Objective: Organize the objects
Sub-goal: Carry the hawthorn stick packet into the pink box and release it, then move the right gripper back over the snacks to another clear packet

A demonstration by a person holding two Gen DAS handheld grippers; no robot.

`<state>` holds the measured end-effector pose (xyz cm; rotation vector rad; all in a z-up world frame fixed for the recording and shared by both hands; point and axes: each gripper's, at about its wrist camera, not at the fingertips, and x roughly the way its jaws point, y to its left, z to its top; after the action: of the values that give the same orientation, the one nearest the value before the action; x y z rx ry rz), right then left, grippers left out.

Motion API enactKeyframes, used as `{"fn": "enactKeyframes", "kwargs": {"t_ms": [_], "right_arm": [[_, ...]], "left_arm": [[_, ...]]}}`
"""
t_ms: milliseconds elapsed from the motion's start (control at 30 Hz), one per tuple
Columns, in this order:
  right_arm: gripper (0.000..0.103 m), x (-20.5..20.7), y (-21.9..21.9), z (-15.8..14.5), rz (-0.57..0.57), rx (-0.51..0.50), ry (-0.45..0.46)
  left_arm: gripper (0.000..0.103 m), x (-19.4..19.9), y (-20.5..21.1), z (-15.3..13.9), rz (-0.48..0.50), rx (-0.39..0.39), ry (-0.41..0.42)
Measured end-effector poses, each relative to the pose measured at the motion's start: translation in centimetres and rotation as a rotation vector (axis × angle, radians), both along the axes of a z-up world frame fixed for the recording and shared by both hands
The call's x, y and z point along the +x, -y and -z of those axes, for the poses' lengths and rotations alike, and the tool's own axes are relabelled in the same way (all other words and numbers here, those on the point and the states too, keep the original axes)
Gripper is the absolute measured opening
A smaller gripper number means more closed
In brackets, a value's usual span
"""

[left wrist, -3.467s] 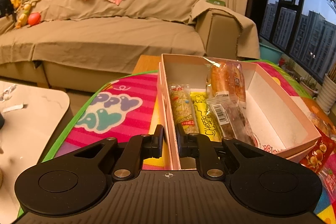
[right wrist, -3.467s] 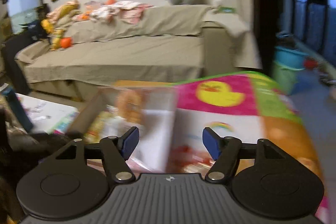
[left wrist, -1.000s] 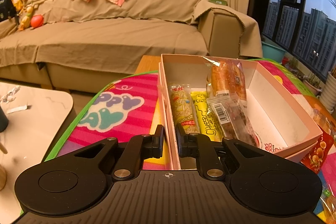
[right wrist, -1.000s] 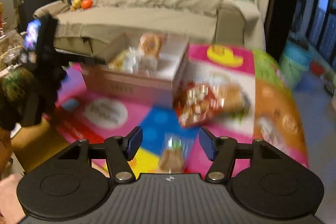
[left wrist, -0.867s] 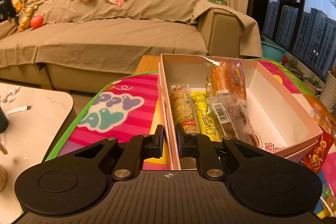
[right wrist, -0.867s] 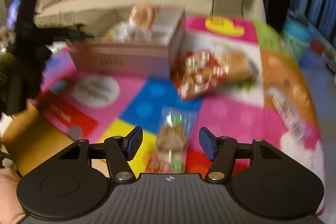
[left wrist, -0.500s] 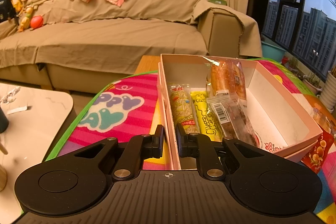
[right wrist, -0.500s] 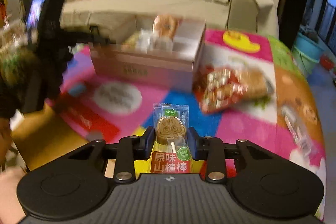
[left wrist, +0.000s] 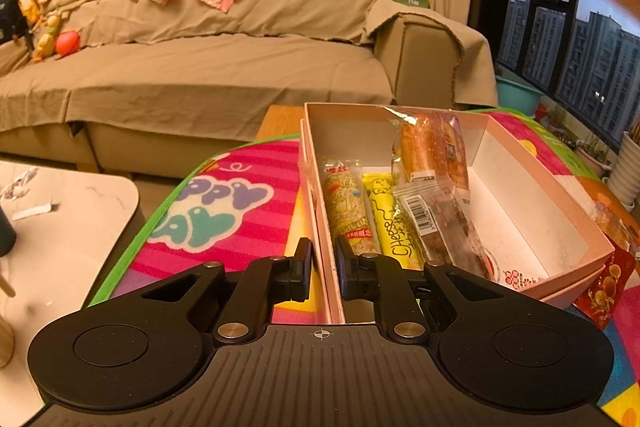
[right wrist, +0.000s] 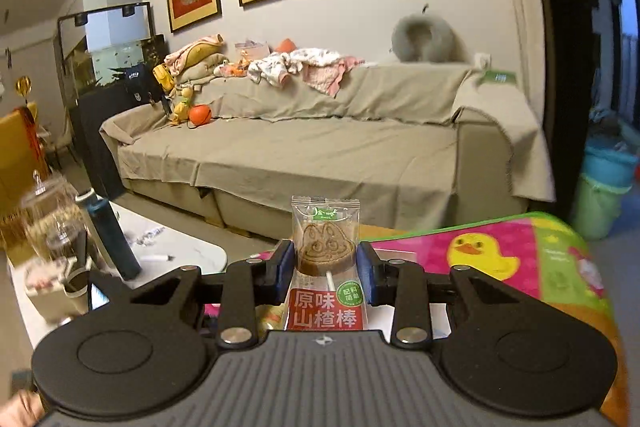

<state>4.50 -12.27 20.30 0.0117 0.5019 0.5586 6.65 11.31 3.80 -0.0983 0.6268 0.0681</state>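
Observation:
A pink cardboard box (left wrist: 536, 163) lies on the colourful play mat (left wrist: 224, 211). Inside it are several wrapped snacks, among them a yellow cheese stick (left wrist: 390, 223) and a bread packet (left wrist: 430, 151). My left gripper (left wrist: 322, 267) is shut on the box's near left wall. In the right wrist view, my right gripper (right wrist: 324, 267) is shut on a clear-wrapped hawthorn lollipop packet (right wrist: 325, 239) with a red label, held upright in the air above the mat (right wrist: 500, 255).
A beige covered sofa (left wrist: 224, 75) with clothes and toys stands behind the mat. A white low table (left wrist: 60, 227) is at the left, carrying a dark bottle (right wrist: 110, 235) and a glass jar (right wrist: 52, 219). A red snack bag (left wrist: 608, 287) lies right of the box.
My right gripper closed on the lollipop packet that lay on the mat and lifted it, tilting up so the sofa and wall now fill its view. The left gripper has not moved.

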Motion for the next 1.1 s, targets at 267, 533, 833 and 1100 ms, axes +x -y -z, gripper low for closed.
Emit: {"fn": "enactKeyframes", "kwargs": {"t_ms": [267,533,833,1100], "right_arm": [[0.033,6.6,-5.2,4.4,-0.008,-0.013,-0.159],[0.033,10.0,-8.7,5.9,-0.018,0.010,-0.219],[0.048,10.5,-10.9,5.9,-0.005,-0.008,-0.129],[0.056,9.1,-10.1,5.8,-0.008,-0.050,-0.097]], "left_arm": [[0.016,-0.1,0.0,0.1,0.009,-0.001,0.002],[0.016,0.0,-0.1,0.1,0.015,-0.002,0.003],[0.016,0.1,-0.2,0.1,0.016,-0.004,0.004],[0.016,0.0,-0.2,0.1,0.017,-0.004,0.005]]}}
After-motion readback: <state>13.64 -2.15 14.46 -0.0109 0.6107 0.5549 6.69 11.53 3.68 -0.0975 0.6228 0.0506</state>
